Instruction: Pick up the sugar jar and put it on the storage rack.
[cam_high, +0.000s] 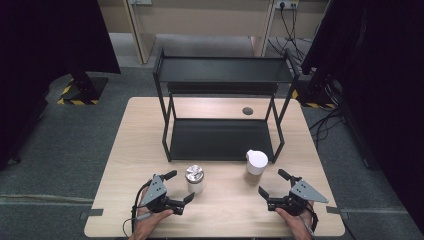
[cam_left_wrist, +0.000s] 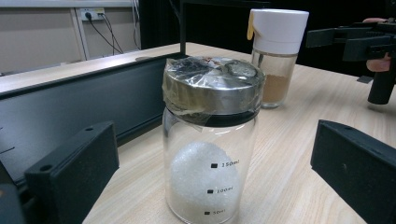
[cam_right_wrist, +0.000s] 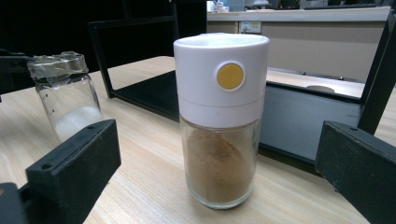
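- Pale wood-grain tabletop (cam_high: 220, 202) carries everything I work with; a black metal two-tier shelf rack (cam_high: 222, 107) stands on its far half, with grey floor around it.
- My left claw (cam_high: 181, 192) is released, jaws spread wide, with the glass jar (cam_high: 194, 179) just ahead of them and touching neither pad; in the left gripper view it stands upright between the two black jaws.
- My right claw (cam_high: 275, 187) is likewise released, and the spice shaker (cam_high: 255, 167) stands just ahead of its open jaws, clear of both.
- That jar (cam_left_wrist: 210, 140) is clear, round glass with printed volume marks, a shiny metal lid wrapped in crinkled clear film, and a mound of white granules at the bottom.
- Cylindrical, the shaker (cam_right_wrist: 220, 119) has a smooth white plastic cap with a round yellow button, over a clear glass body about half full of brown powder.
- Both containers stand near the rack's lower tier, well apart from each other.
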